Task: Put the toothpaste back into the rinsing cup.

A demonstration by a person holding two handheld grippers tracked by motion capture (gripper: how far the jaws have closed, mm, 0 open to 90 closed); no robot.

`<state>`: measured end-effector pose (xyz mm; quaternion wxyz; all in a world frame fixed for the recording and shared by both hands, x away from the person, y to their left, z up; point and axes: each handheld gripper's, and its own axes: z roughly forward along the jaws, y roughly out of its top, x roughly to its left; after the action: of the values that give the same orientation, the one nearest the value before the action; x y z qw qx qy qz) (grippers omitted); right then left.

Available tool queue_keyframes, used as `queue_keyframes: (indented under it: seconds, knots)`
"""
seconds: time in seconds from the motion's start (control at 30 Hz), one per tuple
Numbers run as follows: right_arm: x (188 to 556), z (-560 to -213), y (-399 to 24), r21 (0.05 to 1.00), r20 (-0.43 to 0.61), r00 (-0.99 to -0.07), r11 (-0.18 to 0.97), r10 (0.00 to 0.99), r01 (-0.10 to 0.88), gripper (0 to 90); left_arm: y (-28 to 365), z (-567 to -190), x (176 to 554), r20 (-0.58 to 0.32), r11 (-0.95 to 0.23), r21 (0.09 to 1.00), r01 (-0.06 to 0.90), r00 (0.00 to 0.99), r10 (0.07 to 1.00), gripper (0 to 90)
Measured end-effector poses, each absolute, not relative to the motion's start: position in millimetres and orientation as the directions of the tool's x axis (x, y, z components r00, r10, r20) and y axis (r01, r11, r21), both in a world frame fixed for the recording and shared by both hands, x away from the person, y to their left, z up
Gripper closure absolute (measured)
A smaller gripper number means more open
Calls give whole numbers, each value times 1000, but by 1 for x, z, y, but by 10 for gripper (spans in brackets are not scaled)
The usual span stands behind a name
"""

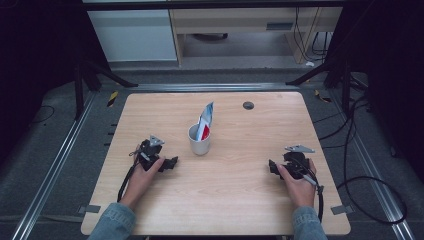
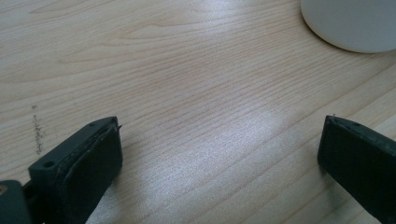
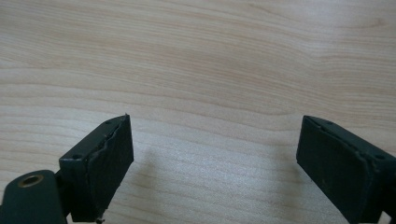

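Landmark = white cup [image 1: 199,140], roughly mid-table

Nearest: left gripper [image 1: 172,162] resting on the wooden table [image 1: 235,195], just beside the cup on its near-left, aimed toward the cup. Jaws spread wide, nothing between them in the left gripper view, just bare wood grain; cup base [image 2: 355,23] at that view's top right corner

Right gripper [image 1: 271,166] also down on the table, well apart from the cup on its near-right, aimed left toward centre. Jaws wide apart too, gripping nothing, plain wood between them in the right gripper view

Cup upright. White/blue/red tube [image 1: 205,122] standing in it, long axis near vertical, leaning slightly right and away, top end pointing up toward the far edge

Beyond the cup: small dark round grommet [image 1: 248,105] near the far edge, right of the cup

Surface: light wood-grain top, rounded corners. Around it: grey carpet, metal floor rails, black stand legs, cables on the right. Farthest: white cabinet [image 1: 132,35] and light wooden desk [image 1: 240,25]
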<state>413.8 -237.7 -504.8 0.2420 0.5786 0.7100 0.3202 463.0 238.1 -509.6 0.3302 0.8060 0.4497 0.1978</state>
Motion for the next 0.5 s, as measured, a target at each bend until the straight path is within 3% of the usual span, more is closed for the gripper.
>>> queue_keyframes:
  seconds: [0.5]
  knots:
    - [421,-514,-231,741,-3,-212,144,977,656,80,238,-510,463,22,-378,710,594,518,855,0]
